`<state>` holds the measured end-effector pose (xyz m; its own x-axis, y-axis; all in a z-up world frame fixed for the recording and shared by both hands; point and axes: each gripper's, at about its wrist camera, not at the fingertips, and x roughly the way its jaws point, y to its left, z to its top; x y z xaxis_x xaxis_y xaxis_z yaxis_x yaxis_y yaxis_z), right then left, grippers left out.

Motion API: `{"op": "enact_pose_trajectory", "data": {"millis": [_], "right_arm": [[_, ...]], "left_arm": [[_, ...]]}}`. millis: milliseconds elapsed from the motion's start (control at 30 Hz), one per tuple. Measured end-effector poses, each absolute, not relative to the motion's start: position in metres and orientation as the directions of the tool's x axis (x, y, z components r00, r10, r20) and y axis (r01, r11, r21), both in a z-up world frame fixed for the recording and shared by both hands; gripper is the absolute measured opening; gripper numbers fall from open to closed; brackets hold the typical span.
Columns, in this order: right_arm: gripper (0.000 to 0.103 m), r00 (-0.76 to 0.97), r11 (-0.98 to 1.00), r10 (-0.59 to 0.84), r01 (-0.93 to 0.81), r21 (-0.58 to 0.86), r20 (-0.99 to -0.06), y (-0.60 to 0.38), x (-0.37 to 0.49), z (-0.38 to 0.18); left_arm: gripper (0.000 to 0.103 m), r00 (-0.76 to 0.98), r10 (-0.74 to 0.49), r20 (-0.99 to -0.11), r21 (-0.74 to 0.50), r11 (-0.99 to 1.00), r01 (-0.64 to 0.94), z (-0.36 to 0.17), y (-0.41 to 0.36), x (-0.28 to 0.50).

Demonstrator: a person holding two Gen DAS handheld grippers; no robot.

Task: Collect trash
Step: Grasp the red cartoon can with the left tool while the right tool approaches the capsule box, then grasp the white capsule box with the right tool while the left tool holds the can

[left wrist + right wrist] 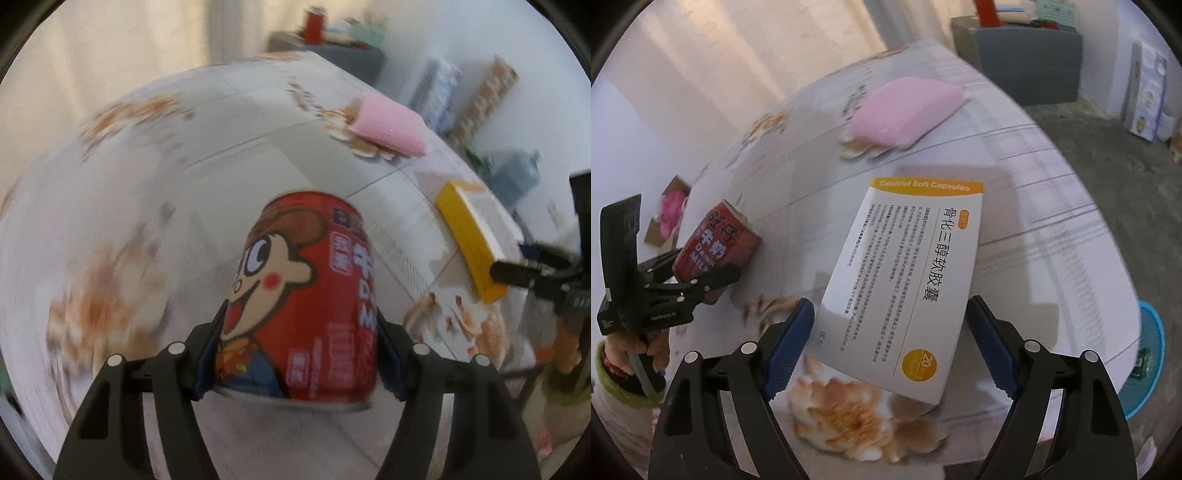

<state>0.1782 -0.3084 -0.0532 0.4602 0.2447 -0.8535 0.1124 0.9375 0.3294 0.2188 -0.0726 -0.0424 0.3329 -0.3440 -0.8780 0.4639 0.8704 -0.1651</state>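
Observation:
A red milk-drink can (295,295) with a cartoon face sits between the pads of my left gripper (301,314), which press on both its sides. In the right wrist view that can (716,243) is tilted in the left gripper (713,273), just above the flowered tablecloth (849,417). A white and yellow medicine box (905,277) lies lengthwise between the blue pads of my right gripper (889,304), and both pads touch its long edges. In the left wrist view the box (469,236) is at the far right, with the right gripper (517,275) at its near end.
A pink pouch (905,114) lies farther back on the table. A blue bin (1148,354) stands on the floor past the table's right edge. A grey cabinet (1027,62) is behind. A small cardboard box (670,214) with something pink sits left. A hand in a green cuff (624,373) holds the left gripper.

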Motion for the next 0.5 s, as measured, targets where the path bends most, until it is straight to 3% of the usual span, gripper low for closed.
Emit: {"op": "enact_pose_trajectory", "data": {"millis": [300, 500], "right_arm": [[0.080, 0.459, 0.948, 0.272, 0.020, 0.316, -0.846, -0.268, 0.180, -0.052], [0.086, 0.463, 0.944, 0.283, 0.023, 0.330, -0.840, -0.265, 0.176, -0.052]], "left_arm": [[0.065, 0.424, -0.405, -0.810, -0.327, 0.912, 0.247, -0.033, -0.036, 0.176], [0.080, 0.464, -0.402, -0.789, -0.327, 0.915, 0.238, -0.021, -0.034, 0.161]]}}
